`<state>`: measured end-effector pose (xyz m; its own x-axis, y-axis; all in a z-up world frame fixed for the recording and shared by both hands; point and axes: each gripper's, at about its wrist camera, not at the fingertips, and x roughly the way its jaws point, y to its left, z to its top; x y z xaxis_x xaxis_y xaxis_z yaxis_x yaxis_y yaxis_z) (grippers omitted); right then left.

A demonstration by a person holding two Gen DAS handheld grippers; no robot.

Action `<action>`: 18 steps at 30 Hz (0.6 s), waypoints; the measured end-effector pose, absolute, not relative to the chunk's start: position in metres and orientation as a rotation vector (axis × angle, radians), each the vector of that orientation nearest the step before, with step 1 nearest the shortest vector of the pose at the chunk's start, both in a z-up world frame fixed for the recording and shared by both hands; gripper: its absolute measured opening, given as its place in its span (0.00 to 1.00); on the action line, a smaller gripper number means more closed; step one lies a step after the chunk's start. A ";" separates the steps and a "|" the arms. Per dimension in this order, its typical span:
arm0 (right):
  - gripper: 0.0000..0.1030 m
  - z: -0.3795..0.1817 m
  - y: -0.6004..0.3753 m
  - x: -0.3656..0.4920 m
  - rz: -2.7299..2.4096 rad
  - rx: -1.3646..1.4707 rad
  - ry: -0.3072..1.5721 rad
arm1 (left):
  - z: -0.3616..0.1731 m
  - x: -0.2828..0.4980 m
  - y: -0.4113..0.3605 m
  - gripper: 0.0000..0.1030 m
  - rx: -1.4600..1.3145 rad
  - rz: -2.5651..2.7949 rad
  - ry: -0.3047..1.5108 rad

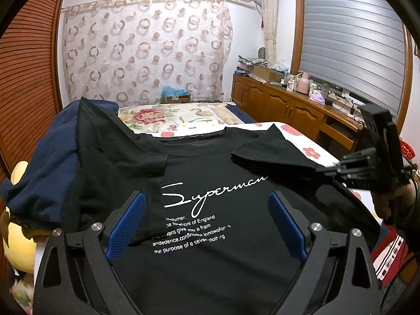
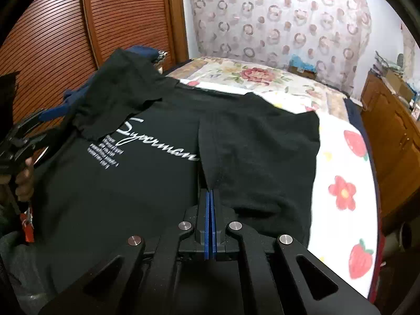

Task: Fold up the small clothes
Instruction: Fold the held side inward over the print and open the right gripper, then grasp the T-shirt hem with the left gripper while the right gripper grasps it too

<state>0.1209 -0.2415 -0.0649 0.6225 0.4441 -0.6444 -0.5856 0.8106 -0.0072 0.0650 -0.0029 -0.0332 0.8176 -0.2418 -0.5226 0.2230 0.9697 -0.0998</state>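
A black T-shirt (image 1: 210, 262) with white "Superman" script lies face up on the bed; it also shows in the right wrist view (image 2: 118, 197). Its left sleeve (image 1: 115, 152) is folded in over the chest. My left gripper (image 1: 207, 223) is open just above the shirt front, holding nothing. My right gripper (image 2: 210, 194) is shut on the shirt's right sleeve edge (image 2: 260, 152) and holds that flap lifted over the chest. The right gripper shows at the right in the left wrist view (image 1: 325, 169).
A navy garment (image 1: 44, 162) is heaped at the shirt's left. A yellow plush toy (image 1: 18, 236) sits beside it. The floral and strawberry bedsheet (image 2: 341, 183) extends right. A wooden cabinet (image 1: 288, 105) stands by the bed. Louvred wooden doors (image 2: 52, 39) stand on the left.
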 end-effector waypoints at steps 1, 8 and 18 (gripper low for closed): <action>0.01 -0.067 -0.243 0.118 0.597 -0.232 0.682 | -0.034 0.066 -0.002 0.92 -0.037 -0.246 0.562; 0.25 -0.069 -0.248 0.123 0.607 -0.220 0.698 | -0.030 0.071 0.005 0.92 -0.025 -0.226 0.562; 0.46 -0.055 -0.269 0.176 0.471 -0.190 0.657 | -0.006 0.110 0.056 0.92 0.009 -0.168 0.565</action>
